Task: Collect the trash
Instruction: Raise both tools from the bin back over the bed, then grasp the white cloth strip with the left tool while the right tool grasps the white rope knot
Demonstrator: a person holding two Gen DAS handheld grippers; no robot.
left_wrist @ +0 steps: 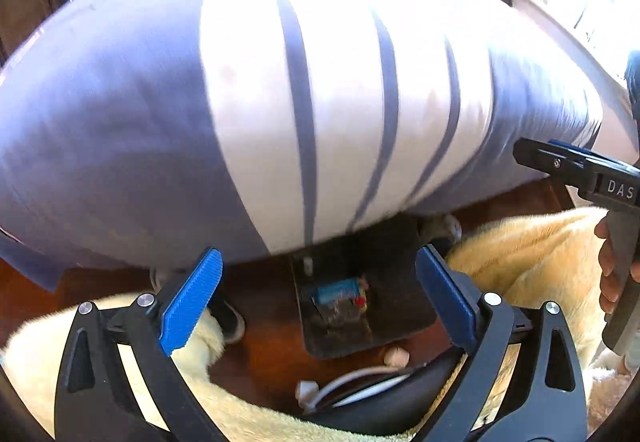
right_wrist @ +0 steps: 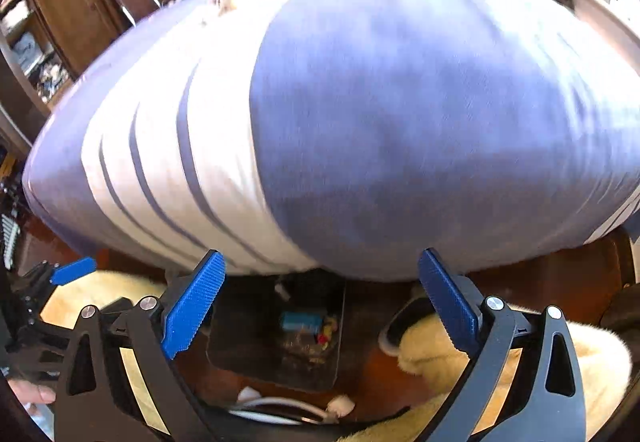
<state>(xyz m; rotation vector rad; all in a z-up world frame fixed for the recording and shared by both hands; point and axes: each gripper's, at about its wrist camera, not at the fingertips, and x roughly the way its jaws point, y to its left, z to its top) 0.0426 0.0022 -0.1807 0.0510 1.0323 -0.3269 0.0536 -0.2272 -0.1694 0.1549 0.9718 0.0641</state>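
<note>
- Low in the middle of both wrist views, between each tool's 2 blue fingers, a dark tray [left_wrist: 404, 302] lies on the brown wooden floor [left_wrist: 264, 306] with a heap of trash [left_wrist: 340, 296] on it: a blue wrapper, a red speck and some dull scraps, blurred in both views.
- Left tool [left_wrist: 316, 302]: fingers spread wide, holding nothing, hanging above the floor with the trash straight ahead in its gap.
- Right tool [right_wrist: 320, 306]: also spread and empty; the trash [right_wrist: 306, 326] sits in its gap as well, a little left of centre.
- Neither tool looks clearly nearer; the left seems lined up slightly better.
- The blue wrapper's long axis runs roughly left to right in frame, across the fingers' closing line, so a turn of the wrist would likely help.
- Above the tray, a bed with a blue-and-white striped sheet [left_wrist: 320, 102] overhangs the tray's far end, which limits room beyond it.
- Cream fluffy blanket [left_wrist: 532, 262] crowds the right side in the left view, and more of it lies lower left.
- White cable [left_wrist: 360, 382] and a small pale lump [left_wrist: 396, 356] lie just nearer than the tray; the lump may also be trash.
</note>
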